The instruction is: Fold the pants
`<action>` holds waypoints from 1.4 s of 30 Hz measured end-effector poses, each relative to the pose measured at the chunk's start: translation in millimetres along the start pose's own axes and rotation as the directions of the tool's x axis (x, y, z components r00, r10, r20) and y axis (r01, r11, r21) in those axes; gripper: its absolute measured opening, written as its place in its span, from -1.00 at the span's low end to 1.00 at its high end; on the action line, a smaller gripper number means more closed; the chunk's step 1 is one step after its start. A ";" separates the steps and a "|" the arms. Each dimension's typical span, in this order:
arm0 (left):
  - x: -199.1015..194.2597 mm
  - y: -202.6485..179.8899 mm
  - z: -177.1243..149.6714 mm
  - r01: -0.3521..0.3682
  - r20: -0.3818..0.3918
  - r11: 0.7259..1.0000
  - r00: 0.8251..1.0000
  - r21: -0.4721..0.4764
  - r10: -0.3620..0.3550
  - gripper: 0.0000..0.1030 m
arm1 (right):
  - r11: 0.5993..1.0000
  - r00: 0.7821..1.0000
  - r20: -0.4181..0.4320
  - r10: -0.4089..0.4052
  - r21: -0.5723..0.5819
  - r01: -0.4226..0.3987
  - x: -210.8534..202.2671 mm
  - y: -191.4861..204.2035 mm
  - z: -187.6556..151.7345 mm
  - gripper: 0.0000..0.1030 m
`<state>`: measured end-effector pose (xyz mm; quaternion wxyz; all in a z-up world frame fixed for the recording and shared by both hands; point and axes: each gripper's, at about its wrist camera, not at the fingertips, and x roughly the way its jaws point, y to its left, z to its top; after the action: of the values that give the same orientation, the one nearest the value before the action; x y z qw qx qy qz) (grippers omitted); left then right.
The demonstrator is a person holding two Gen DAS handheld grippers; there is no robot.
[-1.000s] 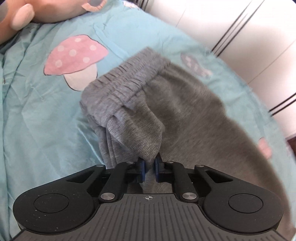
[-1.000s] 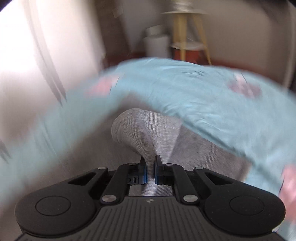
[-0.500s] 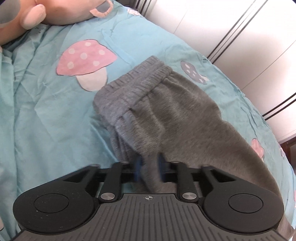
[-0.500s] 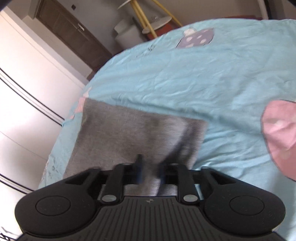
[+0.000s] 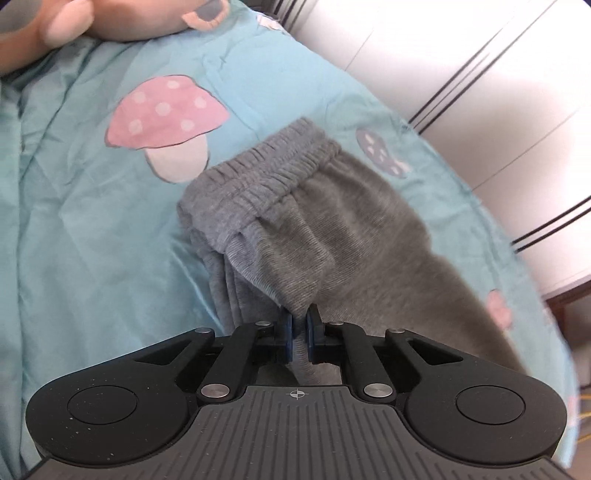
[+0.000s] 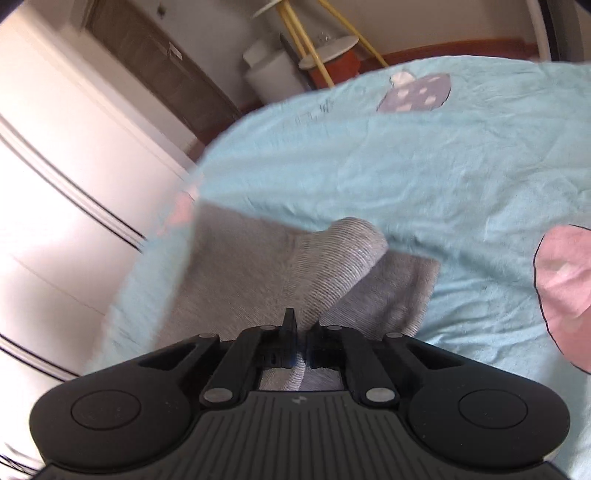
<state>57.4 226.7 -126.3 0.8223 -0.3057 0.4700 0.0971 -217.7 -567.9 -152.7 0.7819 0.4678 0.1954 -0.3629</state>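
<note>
Both angled downward, left gripper (image 5: pixel 299 325) and right gripper (image 6: pixel 301 330) each pinch the grey pants (image 5: pixel 332 236).

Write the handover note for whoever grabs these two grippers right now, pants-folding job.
Left gripper: shut on a pinch of the grey pants a little below the elastic waistband, cloth lifted into a ridge.
Right gripper: shut on a raised fold of the same pants at the other end, near the straight edge.
Pants lie on the blue mushroom-print bedsheet, close to the side by the white wardrobe. A plush toy sits at the head end.
Done: pants laid lengthwise and narrow, apparently leg over leg; both ends gripped.
Left: bring one end over the other, lay flat, release, smooth.
</note>
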 end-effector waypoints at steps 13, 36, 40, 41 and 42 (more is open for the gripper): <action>-28.8 7.1 3.1 0.014 0.023 1.000 1.000 0.027 -0.015 -0.91 | 0.994 0.999 0.019 0.043 0.098 -0.045 -21.1 -16.1 4.4 -0.92; 42.4 -107.9 -43.5 -0.127 0.073 0.915 0.992 0.382 0.107 0.55 | 0.906 0.986 -0.142 0.083 -0.401 -0.134 8.2 84.3 -69.0 0.09; 81.0 -106.8 -48.7 -0.196 0.044 0.901 0.980 0.388 0.194 0.59 | 0.860 0.979 -0.203 0.008 -0.499 -0.110 51.8 92.6 -84.3 0.16; 84.1 -102.5 -45.8 -0.191 0.050 0.906 0.981 0.377 0.186 0.65 | 0.837 0.985 -0.170 0.009 -0.538 -0.101 56.0 93.6 -81.0 0.16; 86.6 -98.4 -41.1 -0.201 0.063 0.908 0.980 0.367 0.191 0.67 | 0.805 0.992 -0.121 -0.023 -0.591 -0.053 57.9 97.9 -76.1 0.17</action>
<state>118.8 113.0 -173.2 0.8573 -0.0946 0.4977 0.0922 -103.4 -494.4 -169.4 0.8782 0.2232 0.3424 -0.2484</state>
